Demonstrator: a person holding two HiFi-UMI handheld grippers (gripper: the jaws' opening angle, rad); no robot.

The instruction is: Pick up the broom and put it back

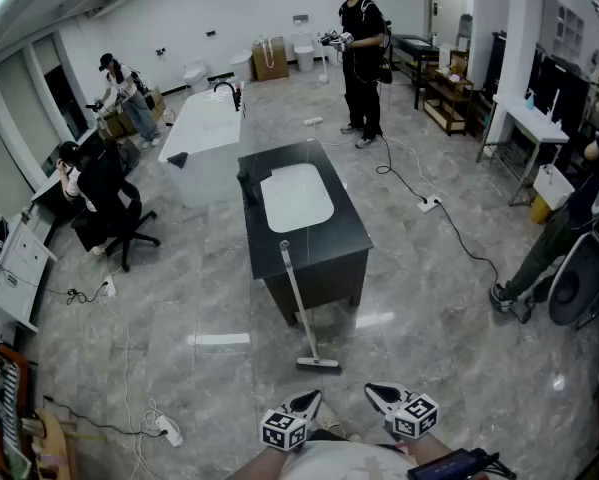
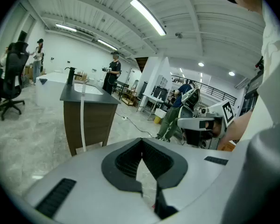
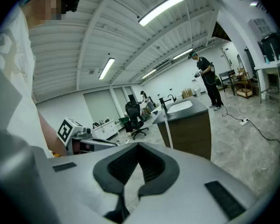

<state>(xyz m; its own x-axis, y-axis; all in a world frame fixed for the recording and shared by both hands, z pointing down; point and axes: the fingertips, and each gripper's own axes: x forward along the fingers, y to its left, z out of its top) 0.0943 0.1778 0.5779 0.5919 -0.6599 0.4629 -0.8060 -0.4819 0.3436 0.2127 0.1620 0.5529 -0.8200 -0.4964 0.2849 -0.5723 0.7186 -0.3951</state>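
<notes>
The broom has a white handle and leans against the front of a dark cabinet with a white sink top. Its head rests on the grey floor. Both grippers sit low, close to my body, and well short of the broom. My left gripper is shut with nothing in it, and so is my right gripper. In the left gripper view the broom handle stands against the cabinet beyond the shut left gripper. The right gripper view shows the handle ahead of the right gripper.
A white bathtub stands behind the cabinet. A person sits on an office chair at the left, another person stands at the back, and a third is at the right. Cables and a power strip lie on the floor.
</notes>
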